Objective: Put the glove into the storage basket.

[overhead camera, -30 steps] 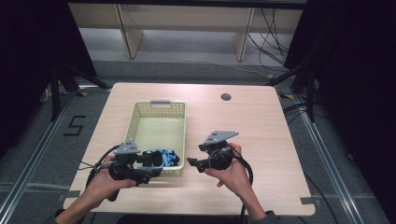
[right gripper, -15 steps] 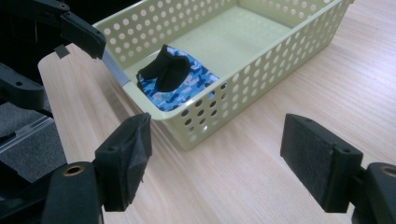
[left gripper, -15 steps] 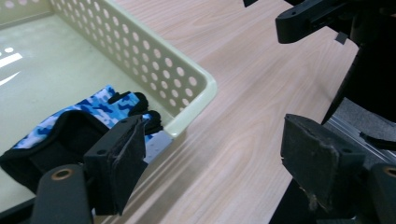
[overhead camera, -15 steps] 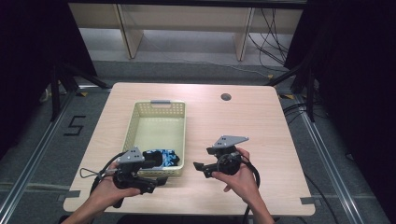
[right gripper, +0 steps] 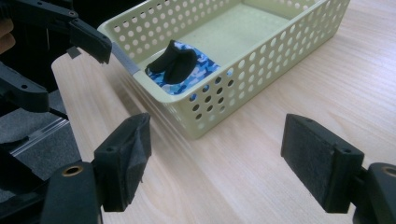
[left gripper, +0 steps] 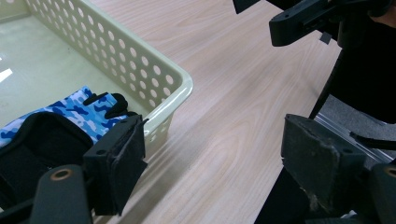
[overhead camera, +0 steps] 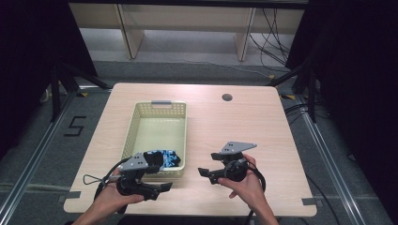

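Inside the basket (overhead camera: pixel 156 108), at its near end, lies a glove (overhead camera: pixel 165 158) of blue camouflage cloth with black fingers and trim. It sits clear of both pairs of jaws: in the left gripper view it lies beyond and beside the left gripper (left gripper: pixel 212 158), behind the basket wall, and in the right gripper view it rests well ahead of the right gripper (right gripper: pixel 217 161), across the wall. Both grippers have just been opening and now stand wide apart with nothing between them, over bare table (overhead camera: pixel 244 122). In the right gripper view the glove's black fingers point toward the basket's near end wall, its long axis running roughly along the basket. The basket is pale yellow-green plastic, rectangular, its walls pierced by rows of round holes, its floor smooth. The table is light wood grain, and the jaw pads are flat, black and rough.
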The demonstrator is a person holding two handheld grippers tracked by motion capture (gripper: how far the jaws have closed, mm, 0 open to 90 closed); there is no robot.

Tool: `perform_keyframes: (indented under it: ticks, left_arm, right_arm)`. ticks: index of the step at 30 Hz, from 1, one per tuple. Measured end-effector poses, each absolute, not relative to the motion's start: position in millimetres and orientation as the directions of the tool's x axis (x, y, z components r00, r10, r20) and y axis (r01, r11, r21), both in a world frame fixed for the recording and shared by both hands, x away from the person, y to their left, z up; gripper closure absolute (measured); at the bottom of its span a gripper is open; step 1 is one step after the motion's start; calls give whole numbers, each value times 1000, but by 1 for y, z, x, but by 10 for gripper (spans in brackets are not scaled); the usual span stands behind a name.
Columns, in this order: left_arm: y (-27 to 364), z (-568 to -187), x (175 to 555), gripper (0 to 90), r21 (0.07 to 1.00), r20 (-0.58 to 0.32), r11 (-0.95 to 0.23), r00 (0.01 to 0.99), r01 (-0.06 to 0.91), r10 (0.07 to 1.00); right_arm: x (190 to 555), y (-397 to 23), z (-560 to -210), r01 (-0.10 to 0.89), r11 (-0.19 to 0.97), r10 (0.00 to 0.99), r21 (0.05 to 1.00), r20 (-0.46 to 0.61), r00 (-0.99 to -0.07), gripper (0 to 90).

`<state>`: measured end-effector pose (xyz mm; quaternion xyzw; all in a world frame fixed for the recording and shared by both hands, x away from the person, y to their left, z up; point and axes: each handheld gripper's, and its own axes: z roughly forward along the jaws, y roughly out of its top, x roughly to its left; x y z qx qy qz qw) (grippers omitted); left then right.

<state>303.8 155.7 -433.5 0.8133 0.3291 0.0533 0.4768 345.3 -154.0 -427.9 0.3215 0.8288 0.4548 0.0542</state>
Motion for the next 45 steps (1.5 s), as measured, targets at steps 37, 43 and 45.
perform_keyframes:
  ticks: [37, 43, 45]
  left_arm:
    - [149, -456, 279, 211, 805, -187, -392, 819, 444, 543]
    - [149, -461, 277, 210, 794, -187, -405, 817, 452, 545]
    - [149, -463, 276, 210, 793, -187, -408, 818, 452, 543]
  right_arm:
    - [319, -163, -457, 506, 372, 591, 778, 222, -776, 238]
    - [315, -161, -461, 493, 385, 566, 780, 222, -794, 230]
    - [310, -161, -461, 512, 373, 584, 774, 233, -777, 228]
